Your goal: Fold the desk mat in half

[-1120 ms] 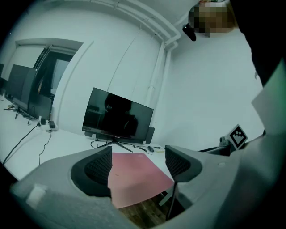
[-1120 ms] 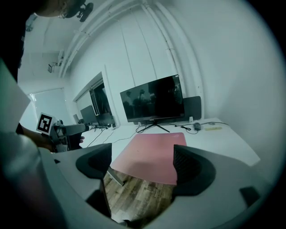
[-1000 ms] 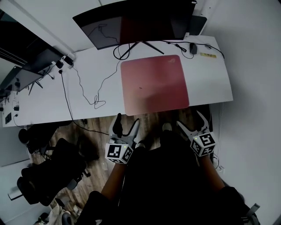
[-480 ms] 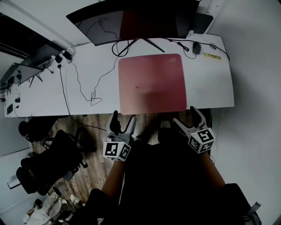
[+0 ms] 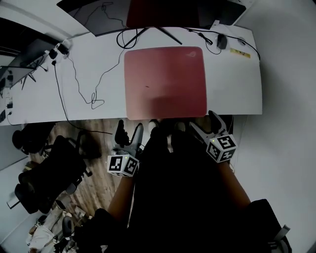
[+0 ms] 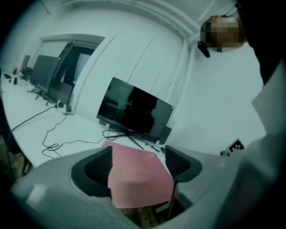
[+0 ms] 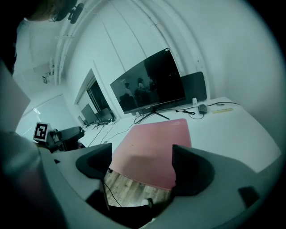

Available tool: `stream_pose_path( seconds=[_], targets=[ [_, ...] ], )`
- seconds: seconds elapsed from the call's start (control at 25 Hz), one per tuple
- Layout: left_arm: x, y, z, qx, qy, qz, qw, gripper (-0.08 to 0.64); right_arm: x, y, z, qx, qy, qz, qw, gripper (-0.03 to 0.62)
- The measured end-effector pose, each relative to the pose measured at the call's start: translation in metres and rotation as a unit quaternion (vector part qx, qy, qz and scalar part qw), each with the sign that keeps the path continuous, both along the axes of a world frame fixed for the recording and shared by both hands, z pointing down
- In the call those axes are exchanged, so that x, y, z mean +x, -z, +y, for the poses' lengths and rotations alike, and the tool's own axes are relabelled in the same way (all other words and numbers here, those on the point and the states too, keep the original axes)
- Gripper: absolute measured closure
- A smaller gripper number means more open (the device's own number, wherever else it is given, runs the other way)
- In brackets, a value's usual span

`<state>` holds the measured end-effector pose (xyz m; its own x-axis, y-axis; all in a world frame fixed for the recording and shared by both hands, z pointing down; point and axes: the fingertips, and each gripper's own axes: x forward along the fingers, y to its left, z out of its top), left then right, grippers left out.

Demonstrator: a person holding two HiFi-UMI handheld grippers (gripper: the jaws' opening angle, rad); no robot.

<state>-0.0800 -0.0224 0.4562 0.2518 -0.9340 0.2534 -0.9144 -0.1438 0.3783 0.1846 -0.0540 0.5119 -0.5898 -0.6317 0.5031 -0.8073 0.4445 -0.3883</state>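
A pink-red desk mat lies flat and unfolded on the white desk, its near edge along the desk's front edge. It also shows between the jaws as the mat in the left gripper view and the mat in the right gripper view. My left gripper hangs open over the floor just short of the mat's near left corner. Open too, my right gripper sits off the near right corner. Neither touches the mat, and both hold nothing.
A dark monitor on a stand rises behind the mat. Loose black cables trail across the desk's left part. A mouse and a yellow strip lie at the back right. A black office chair stands on the wooden floor at left.
The head view has shifted forward, so the desk sits higher in frame. Both grippers have come closer to the desk's front edge, still open.
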Motion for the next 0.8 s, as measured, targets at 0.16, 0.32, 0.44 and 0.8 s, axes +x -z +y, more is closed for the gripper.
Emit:
stream_pose_path(
  seconds=[0.16,0.32,0.44,0.8],
  targets=[
    [-0.015,-0.015,-0.006,-0.011,-0.008,0.008,0.9999,0.206,-0.016,-0.009,0.0,-0.018,-0.011,-0.002,1.0,0.176],
    [-0.02,-0.041,-0.009,-0.036,-0.01,0.029,0.9989,0.206,-0.02,-0.021,-0.001,-0.036,-0.016,-0.024,0.999,0.176],
    [-0.029,-0.068,-0.008,-0.067,-0.015,0.041,0.9968,0.206,-0.013,-0.039,0.002,-0.06,-0.046,-0.033,0.997,0.176],
    [-0.074,-0.14,0.001,-0.135,0.045,0.12,0.9826,0.206,0.021,-0.105,0.007,-0.147,-0.146,-0.061,0.976,0.176]
  ],
)
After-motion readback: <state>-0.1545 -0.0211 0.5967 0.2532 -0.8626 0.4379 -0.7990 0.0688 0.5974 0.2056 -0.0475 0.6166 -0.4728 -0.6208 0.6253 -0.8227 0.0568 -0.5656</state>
